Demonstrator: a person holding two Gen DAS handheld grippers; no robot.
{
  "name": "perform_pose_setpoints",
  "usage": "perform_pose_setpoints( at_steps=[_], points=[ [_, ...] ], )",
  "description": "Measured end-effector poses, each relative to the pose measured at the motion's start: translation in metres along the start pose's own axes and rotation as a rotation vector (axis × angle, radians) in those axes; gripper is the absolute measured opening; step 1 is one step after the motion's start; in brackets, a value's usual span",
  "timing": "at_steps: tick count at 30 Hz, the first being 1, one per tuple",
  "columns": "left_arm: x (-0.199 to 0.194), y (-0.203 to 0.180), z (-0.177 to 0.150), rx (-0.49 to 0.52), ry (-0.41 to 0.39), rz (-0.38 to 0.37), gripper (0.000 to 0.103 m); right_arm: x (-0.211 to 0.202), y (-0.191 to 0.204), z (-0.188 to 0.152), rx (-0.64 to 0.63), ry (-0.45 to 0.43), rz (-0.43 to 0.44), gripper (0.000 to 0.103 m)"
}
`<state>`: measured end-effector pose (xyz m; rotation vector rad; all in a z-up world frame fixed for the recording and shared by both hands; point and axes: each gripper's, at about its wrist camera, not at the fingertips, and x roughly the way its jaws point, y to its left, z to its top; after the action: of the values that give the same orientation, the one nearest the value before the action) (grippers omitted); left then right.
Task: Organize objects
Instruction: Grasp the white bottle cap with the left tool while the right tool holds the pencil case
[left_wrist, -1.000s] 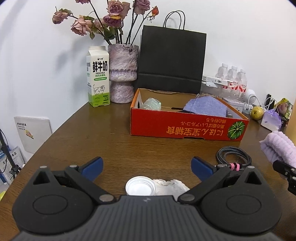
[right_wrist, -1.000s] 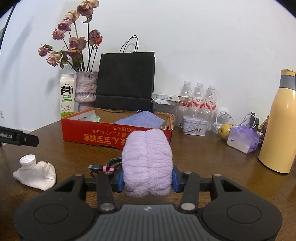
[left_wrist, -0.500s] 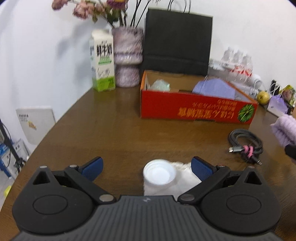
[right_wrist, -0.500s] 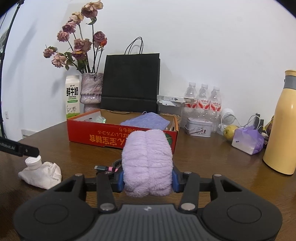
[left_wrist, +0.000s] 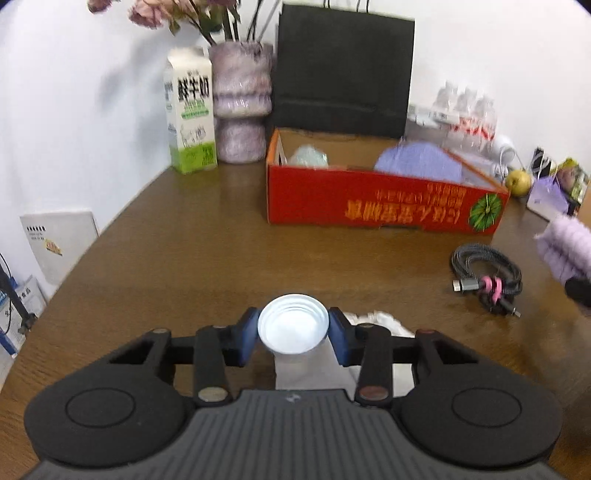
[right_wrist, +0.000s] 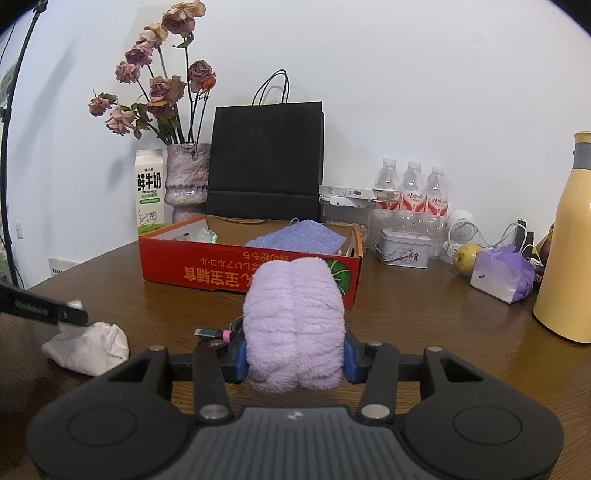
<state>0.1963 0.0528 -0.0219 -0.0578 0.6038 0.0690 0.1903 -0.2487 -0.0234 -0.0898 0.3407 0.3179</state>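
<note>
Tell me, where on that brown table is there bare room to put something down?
Bare wood lies between the milk carton, the red cardboard box and the left gripper. It is crowded by the coiled black cable and behind the box.

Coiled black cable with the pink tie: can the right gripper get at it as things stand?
Probably not yet. The right gripper is shut on a fluffy lilac cloth roll, so nothing else fits. The coiled black cable lies bare on the brown wooden table, just beyond it.
</note>
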Motion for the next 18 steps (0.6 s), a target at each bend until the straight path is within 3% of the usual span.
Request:
perform_pose_setpoints(
  at_steps=[8, 13, 18],
  points=[
    [-0.01, -0.002, 0.003, -0.008, -0.052, 0.004, 0.041, 0.002, -0.001, 0.0, 0.009, 0.005, 0.0, 0.045],
    [-0.032, -0.013, 0.004, -0.001, -0.175, 0.048, 0.041, 0.002, 0.007, 0.001, -0.014, -0.013, -0.032, 0.045],
    [-0.035, -0.032, 0.002, -0.031, -0.178, 0.052, 0.041, -0.001, 0.021, 0.002, -0.02, -0.023, -0.012, 0.045]
  ],
)
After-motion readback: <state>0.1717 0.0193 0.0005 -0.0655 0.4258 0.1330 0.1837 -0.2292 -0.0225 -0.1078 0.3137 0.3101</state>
